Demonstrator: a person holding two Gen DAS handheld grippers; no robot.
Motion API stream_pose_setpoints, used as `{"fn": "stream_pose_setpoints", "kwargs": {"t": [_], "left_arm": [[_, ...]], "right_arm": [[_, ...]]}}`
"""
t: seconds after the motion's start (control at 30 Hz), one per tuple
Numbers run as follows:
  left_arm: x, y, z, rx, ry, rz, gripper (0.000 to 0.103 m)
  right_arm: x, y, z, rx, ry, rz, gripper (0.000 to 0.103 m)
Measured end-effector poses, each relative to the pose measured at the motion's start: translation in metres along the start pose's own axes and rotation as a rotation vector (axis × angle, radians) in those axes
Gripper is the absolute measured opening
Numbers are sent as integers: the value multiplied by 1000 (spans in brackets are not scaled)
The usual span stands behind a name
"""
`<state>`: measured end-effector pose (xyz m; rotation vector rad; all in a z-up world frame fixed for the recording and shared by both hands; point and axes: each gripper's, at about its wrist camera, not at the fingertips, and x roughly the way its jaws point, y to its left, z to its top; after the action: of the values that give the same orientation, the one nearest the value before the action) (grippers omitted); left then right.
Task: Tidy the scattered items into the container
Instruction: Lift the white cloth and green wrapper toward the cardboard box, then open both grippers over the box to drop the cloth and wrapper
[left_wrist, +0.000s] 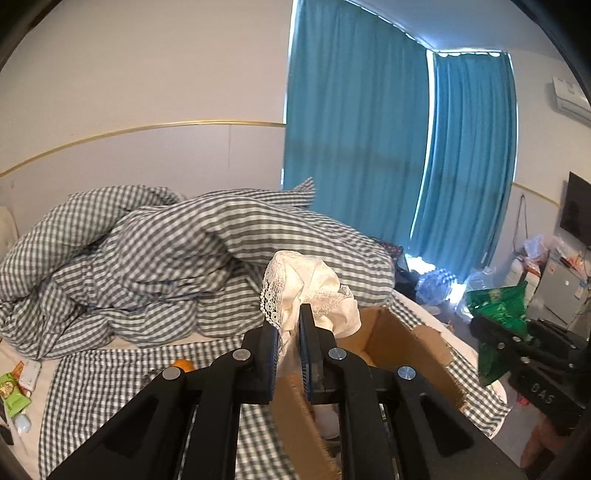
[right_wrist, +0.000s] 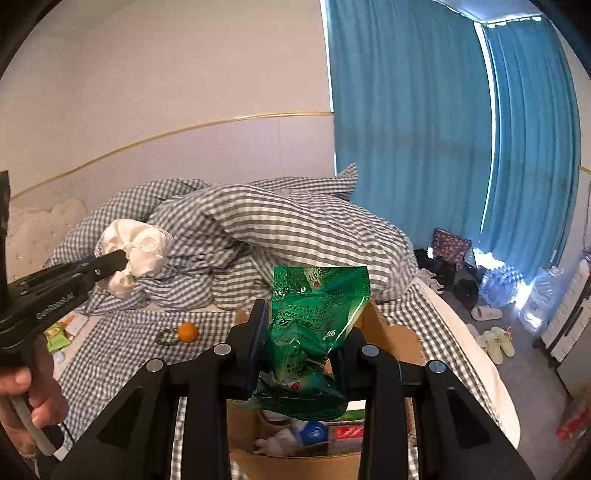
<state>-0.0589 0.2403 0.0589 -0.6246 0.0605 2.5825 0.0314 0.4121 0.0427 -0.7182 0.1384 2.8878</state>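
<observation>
Cardboard box (right_wrist: 391, 336) on the gingham-covered bed (right_wrist: 122, 332), open-topped, holding a white-and-blue item and other packets. Right gripper (right_wrist: 299, 332) clamped on a green foil packet (right_wrist: 317, 317), long axis upright above the box. Left gripper (left_wrist: 289, 325) pinching white lace-edged cloth (left_wrist: 310, 284) beside the box.

Your left gripper (left_wrist: 288, 354) is matt black plastic with shiny metal rivets, its jaws pinching soft white cloth (left_wrist: 314, 291) edged in open lace. Your right gripper (right_wrist: 299, 347) clamps a glossy, crinkled green plastic packet (right_wrist: 317, 314). The cardboard box (left_wrist: 402, 339) looks rough, torn-edged. The bed's checked duvet (left_wrist: 184, 251) is matt woven cotton.
</observation>
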Motion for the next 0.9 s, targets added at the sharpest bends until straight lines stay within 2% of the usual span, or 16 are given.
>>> {"fn": "stream_pose_setpoints", "kwargs": {"t": [0.17, 0.2, 0.27, 0.33, 0.37, 0.53, 0.63, 0.9], "left_arm": [[14, -17, -1, 10, 17, -19, 10], [16, -20, -3, 13, 20, -19, 10], [22, -27, -5, 18, 30, -23, 10], [28, -32, -7, 23, 40, -26, 10], [30, -34, -8, 27, 44, -26, 10], [38, -40, -14, 39, 55, -27, 10], [44, -44, -17, 47, 69, -33, 10], [65, -67, -20, 99, 99, -65, 11]], "right_arm": [[25, -13, -3, -20, 57, 13, 31], [32, -14, -5, -27, 74, 21, 35], [43, -18, -10, -35, 100, 21, 47], [47, -20, -12, -32, 96, 7, 78], [48, -21, -12, -30, 86, 8, 82], [38, -32, -12, 1, 48, -3, 85], [27, -41, -13, 30, 16, -25, 92], [10, -61, -17, 65, -24, -72, 93]]}}
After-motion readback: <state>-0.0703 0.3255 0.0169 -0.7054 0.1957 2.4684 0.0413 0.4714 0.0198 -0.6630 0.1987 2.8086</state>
